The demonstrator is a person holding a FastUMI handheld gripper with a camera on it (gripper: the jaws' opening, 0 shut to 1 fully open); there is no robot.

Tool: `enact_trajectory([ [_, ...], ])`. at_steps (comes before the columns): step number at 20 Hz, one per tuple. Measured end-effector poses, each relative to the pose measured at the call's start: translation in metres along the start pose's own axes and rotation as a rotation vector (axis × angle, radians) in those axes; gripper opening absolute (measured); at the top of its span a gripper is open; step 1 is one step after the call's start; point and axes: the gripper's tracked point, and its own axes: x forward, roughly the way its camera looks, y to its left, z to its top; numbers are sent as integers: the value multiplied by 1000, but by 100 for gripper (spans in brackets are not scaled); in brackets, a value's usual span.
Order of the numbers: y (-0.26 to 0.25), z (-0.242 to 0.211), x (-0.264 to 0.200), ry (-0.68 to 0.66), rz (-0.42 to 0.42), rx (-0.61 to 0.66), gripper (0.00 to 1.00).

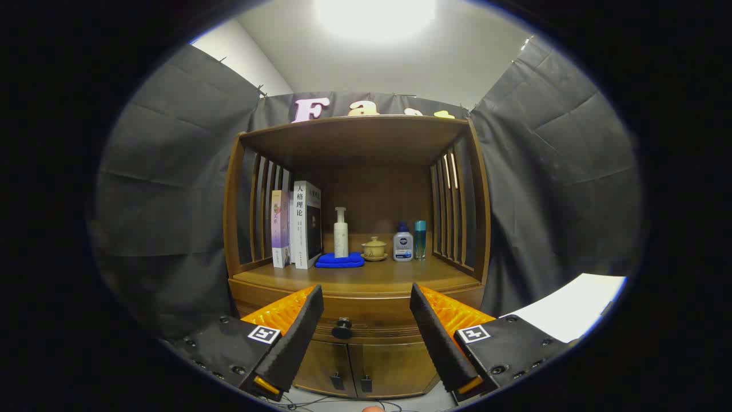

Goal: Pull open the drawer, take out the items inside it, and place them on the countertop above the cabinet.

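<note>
A brown wooden cabinet [354, 283] stands ahead against the booth wall. Its drawer [366, 320] sits closed under the countertop [400, 277], with a dark round knob [342, 328] on its front. My gripper [366, 297] is open, its fingers spread wide with nothing between them. The knob shows in the gap between the fingers, closer to the left one and some way beyond the tips. The drawer's inside is hidden.
On the countertop stand two upright books [300, 224], a white pump bottle [341, 232], a folded blue cloth [340, 260], a small lidded cup [374, 249], a white bottle [402, 245] and a teal bottle [420, 238]. Two lower doors [357, 366] sit under the drawer. A white surface [577, 306] lies to the right.
</note>
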Motion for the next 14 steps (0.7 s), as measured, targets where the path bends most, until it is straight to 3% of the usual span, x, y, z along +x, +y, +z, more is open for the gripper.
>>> enact_trajectory([
  [14,2,-4,1,2,2,10,97],
])
